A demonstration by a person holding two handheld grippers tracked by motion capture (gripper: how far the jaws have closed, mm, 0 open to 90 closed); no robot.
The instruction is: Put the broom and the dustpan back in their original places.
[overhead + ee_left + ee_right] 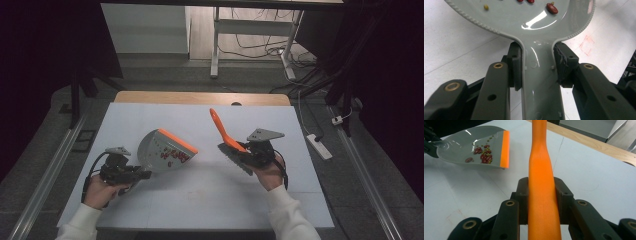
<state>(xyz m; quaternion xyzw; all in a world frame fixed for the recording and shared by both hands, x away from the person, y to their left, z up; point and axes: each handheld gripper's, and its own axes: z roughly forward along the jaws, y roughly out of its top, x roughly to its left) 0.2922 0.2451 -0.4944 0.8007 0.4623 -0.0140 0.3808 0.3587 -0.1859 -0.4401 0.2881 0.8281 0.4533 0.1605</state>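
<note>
A grey dustpan with an orange lip lies tilted over the white table, holding red beans and small yellow-green bits. My left gripper is shut on the dustpan's grey handle, both pads pressed against its sides. The pan and its beans also show in the right gripper view. My right gripper is shut on the orange handle of a small brush, whose handle points up and away and whose dark bristles hang toward the table.
The white table top has a wooden far edge. Beyond it stand a white desk frame and floor cables. A white power strip lies on the floor at the right.
</note>
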